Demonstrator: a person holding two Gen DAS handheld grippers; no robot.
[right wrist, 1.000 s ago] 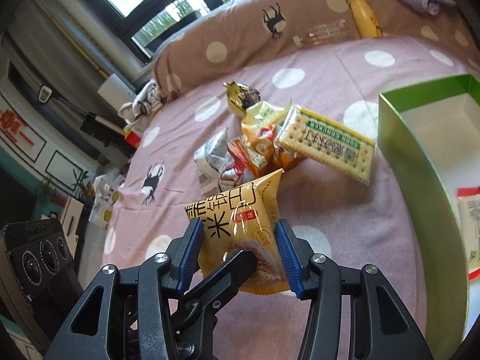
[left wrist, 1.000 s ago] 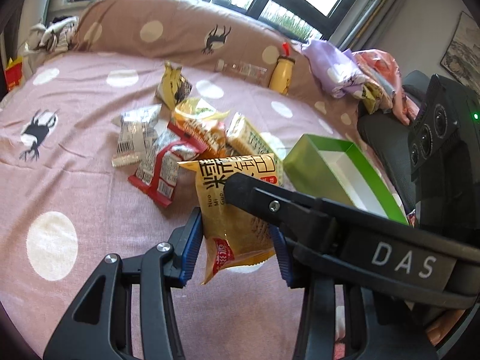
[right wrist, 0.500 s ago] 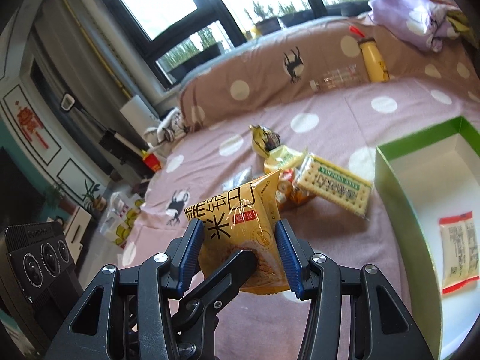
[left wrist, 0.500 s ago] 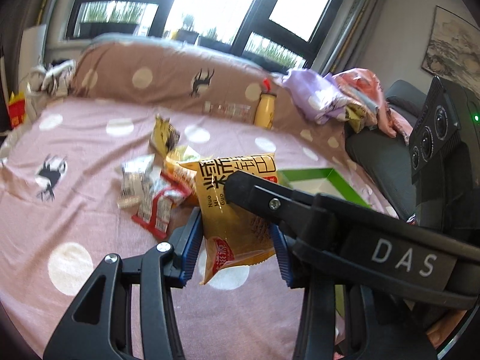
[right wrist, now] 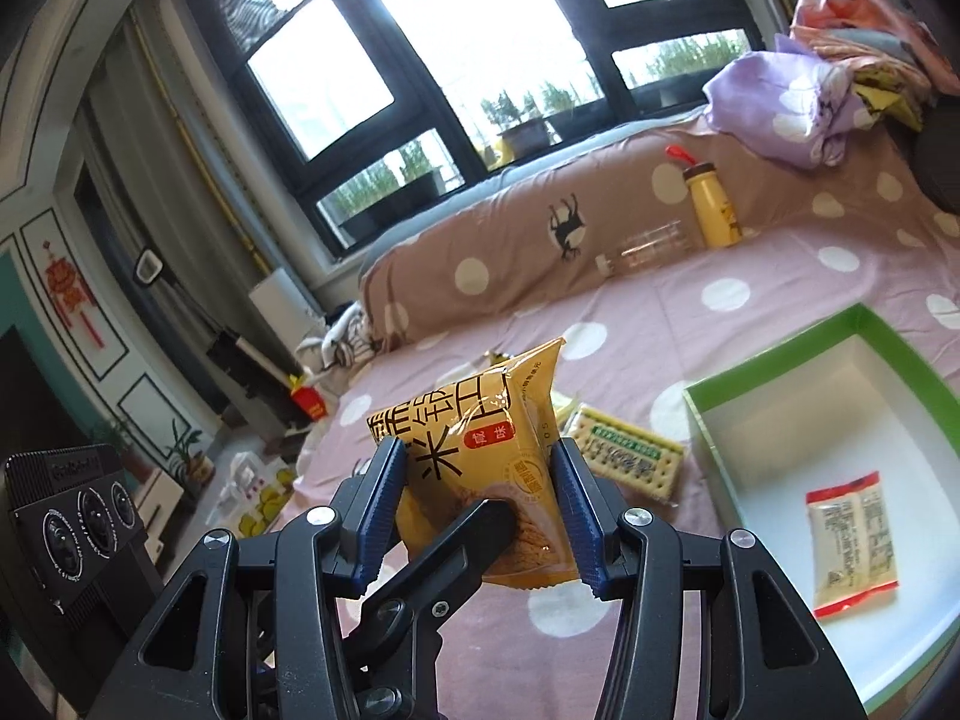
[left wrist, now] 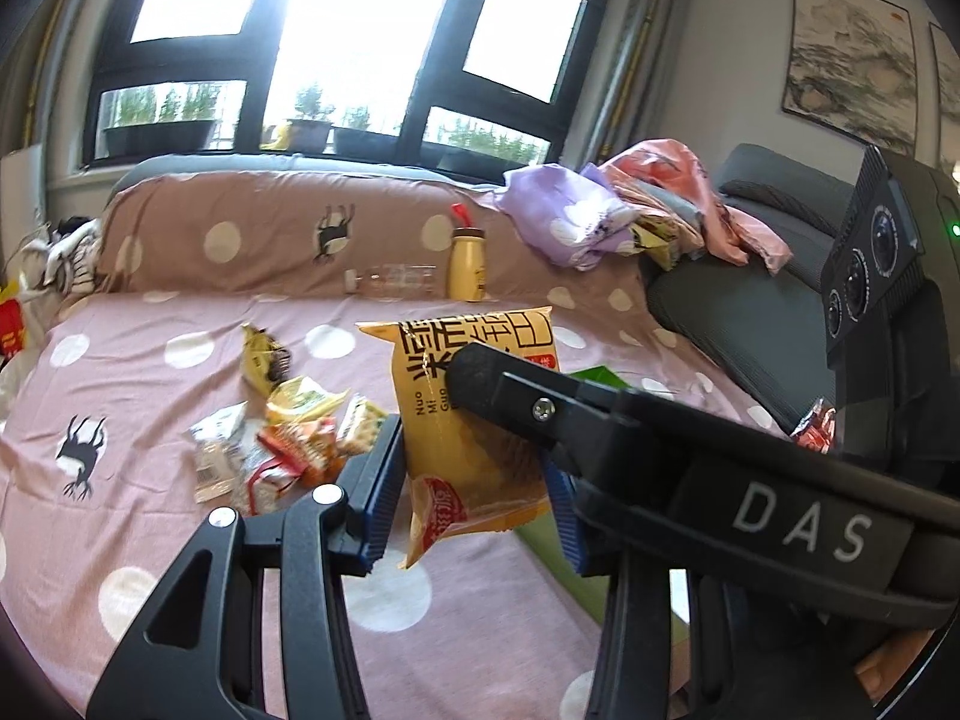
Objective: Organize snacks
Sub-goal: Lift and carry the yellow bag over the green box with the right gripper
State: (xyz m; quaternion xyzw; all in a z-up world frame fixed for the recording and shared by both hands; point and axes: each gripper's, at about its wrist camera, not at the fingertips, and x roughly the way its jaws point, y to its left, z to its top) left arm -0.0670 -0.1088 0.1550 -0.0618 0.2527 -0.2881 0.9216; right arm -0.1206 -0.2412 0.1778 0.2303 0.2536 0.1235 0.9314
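A yellow snack bag (left wrist: 474,360) with black characters hangs in the air above the pink dotted bed. Both grippers hold it at once. In the left wrist view my left gripper (left wrist: 474,486) presses its blue pads on the bag's lower sides, and a black finger (left wrist: 540,408) of the right gripper crosses in front. In the right wrist view my right gripper (right wrist: 480,510) is shut on the same bag (right wrist: 480,420). The green box (right wrist: 774,354) with a white inside lies to the right and holds one red-edged packet (right wrist: 852,546).
A heap of snack packets (left wrist: 282,438) lies on the bed (left wrist: 150,540) left of the bag, with a green cracker pack (right wrist: 624,456) near the box. A yellow bottle (left wrist: 468,264) and a clear bottle (left wrist: 390,282) rest against the bolster. Clothes (left wrist: 630,216) pile beside a dark chair (left wrist: 720,300).
Both grippers have risen together with the yellow bag still held. The bed and the snack heap now sit lower and farther off, and more window shows.
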